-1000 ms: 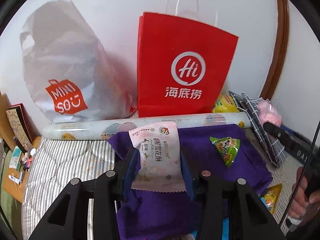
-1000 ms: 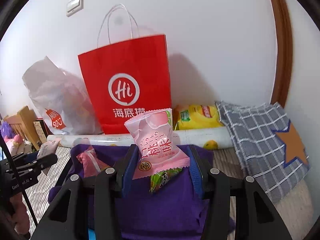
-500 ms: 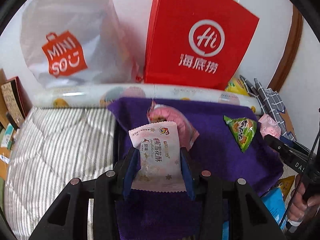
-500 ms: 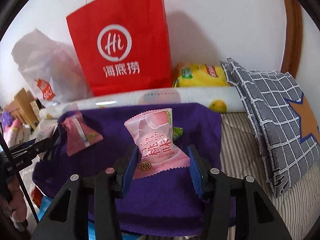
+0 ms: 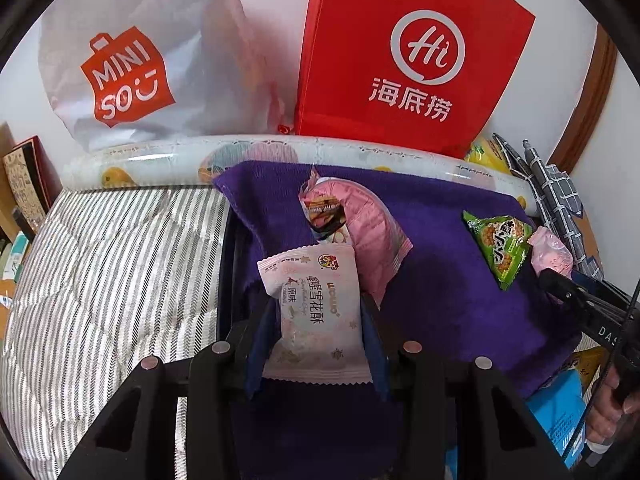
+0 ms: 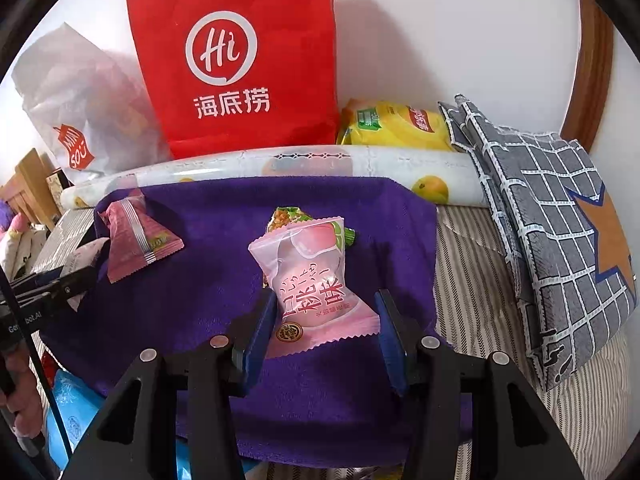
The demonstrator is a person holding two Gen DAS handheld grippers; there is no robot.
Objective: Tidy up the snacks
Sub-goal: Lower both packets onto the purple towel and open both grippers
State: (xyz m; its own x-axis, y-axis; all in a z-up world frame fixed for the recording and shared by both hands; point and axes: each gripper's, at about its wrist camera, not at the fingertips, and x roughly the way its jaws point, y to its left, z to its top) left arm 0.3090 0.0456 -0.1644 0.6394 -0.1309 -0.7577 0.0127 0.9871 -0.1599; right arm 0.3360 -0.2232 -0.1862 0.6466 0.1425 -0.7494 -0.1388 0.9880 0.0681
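Observation:
A purple cloth (image 5: 440,300) lies over the striped bedding. In the left wrist view my left gripper (image 5: 317,308) is shut on a pale pink snowflake-crisp packet (image 5: 312,280), held low over the cloth's left part. Just beyond it lies a pink triangular packet (image 5: 368,220), and a green packet (image 5: 498,240) lies further right. In the right wrist view my right gripper (image 6: 326,300) is shut on a pink peach packet (image 6: 308,264) just above the purple cloth (image 6: 200,280). The green packet (image 6: 286,216) peeks out behind it. The pink triangular packet (image 6: 136,240) is at the left.
Against the wall stand a red paper bag (image 5: 400,60) and a white plastic bag (image 5: 140,60), with a printed roll (image 5: 160,156) lying before them. A yellow pack (image 6: 396,124) and a grey checked cloth (image 6: 552,220) are at right. Striped bedding (image 5: 100,280) spreads left. A blue pack (image 6: 72,412) lies near the front.
Both grippers have sunk toward the purple cloth with their packets and tipped further downward. The bags at the wall have slid up in both views.

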